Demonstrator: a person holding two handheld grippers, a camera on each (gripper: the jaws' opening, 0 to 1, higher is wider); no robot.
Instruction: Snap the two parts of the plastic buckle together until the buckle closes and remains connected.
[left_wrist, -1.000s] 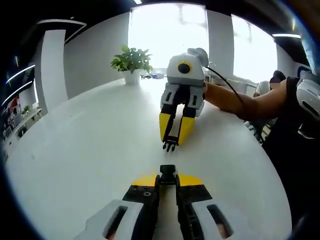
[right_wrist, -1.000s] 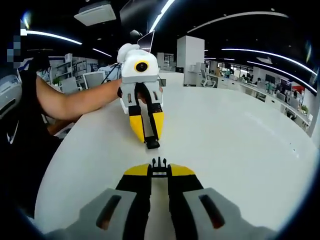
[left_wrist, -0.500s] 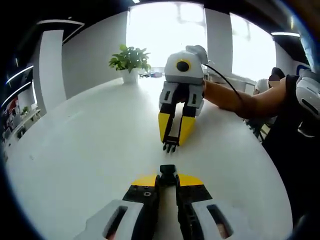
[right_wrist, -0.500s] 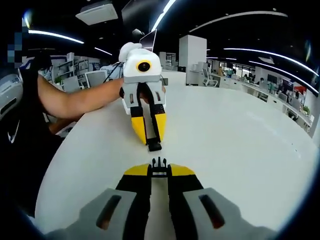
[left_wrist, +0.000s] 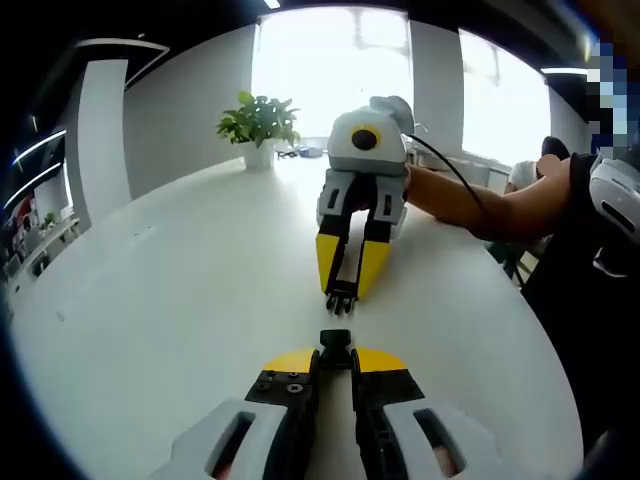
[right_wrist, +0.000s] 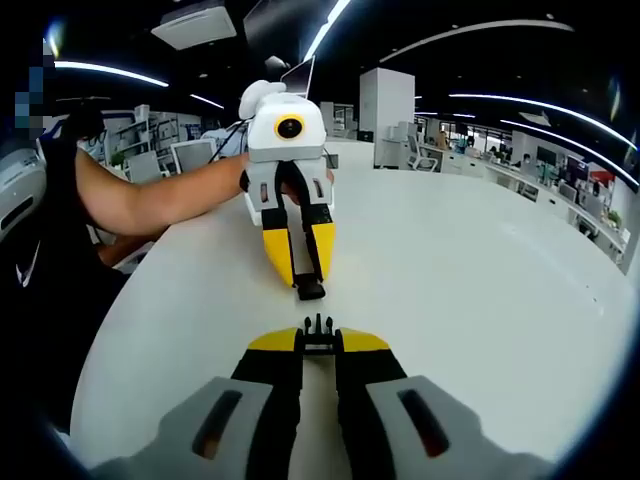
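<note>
Apparently apart: buckle halves (left_wrist: 336, 341) (right_wrist: 318, 326), facing tongs-held.

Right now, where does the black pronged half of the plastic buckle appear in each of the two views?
Left gripper view: the black pronged buckle half is at centre, gripped by the right gripper facing the camera.
Right gripper view: it is at lower centre, between this view's own yellow-tipped jaws.
Shared landmark: the white round table.

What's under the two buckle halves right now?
The bare white table lies under the pronged half and the socket half; each tool's jaws hide the rear ends.
</note>
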